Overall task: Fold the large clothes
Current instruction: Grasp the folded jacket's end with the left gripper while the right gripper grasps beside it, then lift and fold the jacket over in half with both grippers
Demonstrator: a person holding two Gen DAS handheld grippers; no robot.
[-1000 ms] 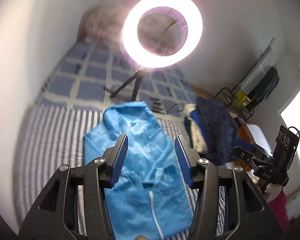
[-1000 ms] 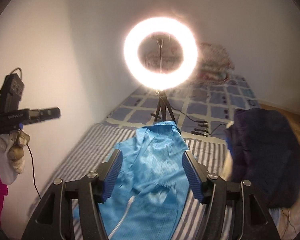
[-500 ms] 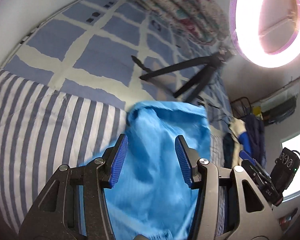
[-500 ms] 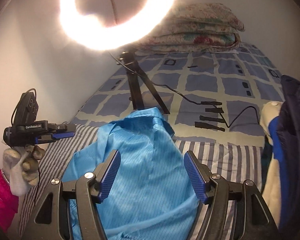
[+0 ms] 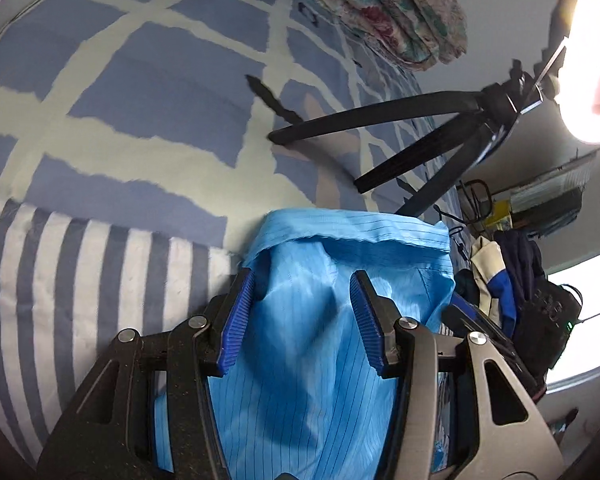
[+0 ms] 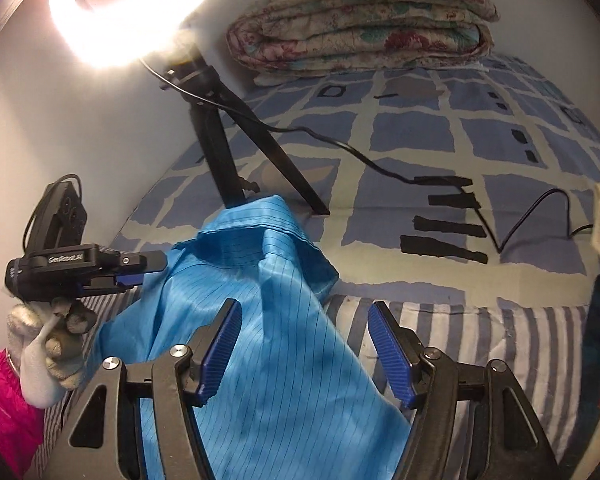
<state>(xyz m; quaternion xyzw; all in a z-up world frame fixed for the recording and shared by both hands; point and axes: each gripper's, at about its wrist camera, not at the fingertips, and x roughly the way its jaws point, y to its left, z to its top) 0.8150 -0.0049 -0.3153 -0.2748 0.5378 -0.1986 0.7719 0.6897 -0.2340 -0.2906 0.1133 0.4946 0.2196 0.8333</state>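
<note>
Through my left wrist camera, the left gripper [image 5: 302,322] has its blue ribbed pads standing apart, released, with nothing pinched; the blue garment [image 5: 320,360] lies under and between them, and I cannot tell whether the pad tips touch the cloth. The garment is a light blue fabric with thin dark pinstripes, spread on the striped sheet [image 5: 60,280], which runs off to the left of the left finger. Just beyond the fingertips the garment ends in a raised, folded-over edge. Past that edge lies the checked blue-and-cream bedcover [image 5: 140,100], with the black tripod [image 5: 420,136] legs planted on it ahead and to the right of the fingers. Further still, a folded floral quilt [image 5: 380,4] sits by the wall.

Through my right wrist camera, the right gripper [image 6: 306,346] is likewise released, pads wide apart. The garment passes under its left finger and fills most of the gap; the right finger is over bare striped sheet. To the left of the fingers I see the left gripper held by a gloved hand [image 6: 48,344] with a pink sleeve [image 6: 4,408]. Beyond the fingertips the garment's edge stands up in a peak, the tripod right behind it, a black cable [image 6: 380,164] trailing off to the right, and the ring light [image 6: 132,12] glaring above.
</note>
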